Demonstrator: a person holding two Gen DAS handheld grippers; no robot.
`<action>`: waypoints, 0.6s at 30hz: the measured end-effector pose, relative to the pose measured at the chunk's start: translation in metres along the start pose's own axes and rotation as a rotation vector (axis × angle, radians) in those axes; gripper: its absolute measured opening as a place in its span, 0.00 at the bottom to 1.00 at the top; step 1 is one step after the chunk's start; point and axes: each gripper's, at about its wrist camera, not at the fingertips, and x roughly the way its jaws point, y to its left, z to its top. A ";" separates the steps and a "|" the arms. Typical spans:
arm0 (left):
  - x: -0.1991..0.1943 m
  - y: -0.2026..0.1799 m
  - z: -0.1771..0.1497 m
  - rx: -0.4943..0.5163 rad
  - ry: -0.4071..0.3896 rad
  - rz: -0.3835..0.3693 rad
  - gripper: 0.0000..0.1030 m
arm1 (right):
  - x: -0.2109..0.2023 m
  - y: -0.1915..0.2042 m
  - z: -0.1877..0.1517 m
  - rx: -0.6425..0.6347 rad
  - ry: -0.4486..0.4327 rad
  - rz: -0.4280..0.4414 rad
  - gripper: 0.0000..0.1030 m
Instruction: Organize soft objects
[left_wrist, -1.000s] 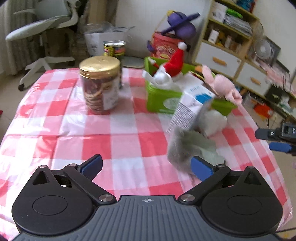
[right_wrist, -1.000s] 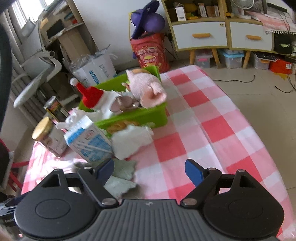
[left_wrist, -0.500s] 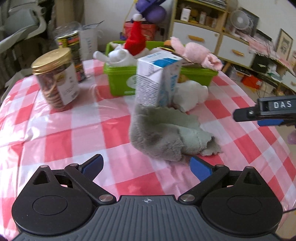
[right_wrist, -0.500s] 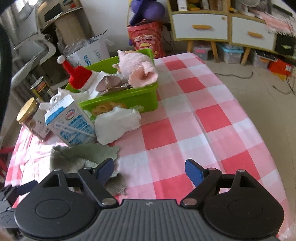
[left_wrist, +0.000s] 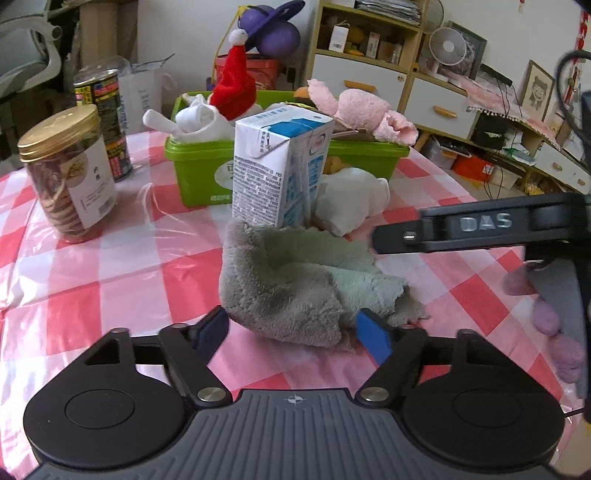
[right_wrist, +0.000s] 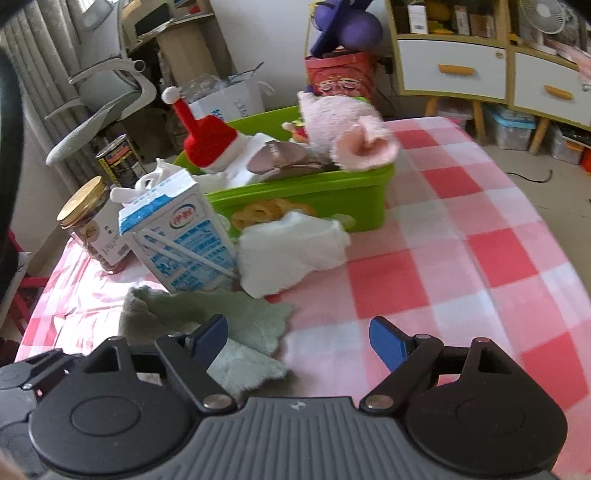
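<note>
Left wrist view, from left to right: a gold-lidded jar (left_wrist: 68, 173) stands at the left of the frame on the red-and-white checked table (left_wrist: 110, 280), with a dark can (left_wrist: 105, 122) just behind it. At centre a green basket (left_wrist: 207, 173) holds a red Santa hat (left_wrist: 234, 88), white soft pieces and a pink plush (left_wrist: 364, 110). A milk carton (left_wrist: 277, 166) stands in front of the basket, and a white cloth (left_wrist: 349, 201) lies just right of the carton. Below them the grey-green fleece cloth (left_wrist: 295, 280) lies crumpled on the table. The left hand-held gripper (left_wrist: 291, 330) is closing around the near edge of this cloth: the cloth sits between the two blue fingertips, the left one at its lower-left corner, the right one at its lower-right fold, but they do not yet pinch it. At the right edge the right hand-held gripper (left_wrist: 480, 227) reaches in sideways above the table.

Right wrist view, left to right: the jar (right_wrist: 92, 221), the carton (right_wrist: 181, 236) and the basket (right_wrist: 314, 195) run across the upper half. The fleece cloth (right_wrist: 221, 325) lies at lower left, under the left blue fingertip. The right hand-held gripper (right_wrist: 301, 338) stands released and holds nothing, with bare table under most of its gap.
</note>
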 end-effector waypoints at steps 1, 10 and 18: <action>0.001 0.000 0.000 0.000 -0.002 -0.003 0.67 | 0.004 0.003 0.002 -0.005 -0.001 0.005 0.57; 0.006 0.003 0.004 -0.017 0.007 -0.007 0.38 | 0.038 0.014 0.012 -0.023 -0.059 -0.060 0.55; 0.003 0.007 0.005 0.008 0.028 0.003 0.21 | 0.050 0.015 0.016 0.003 -0.058 -0.018 0.01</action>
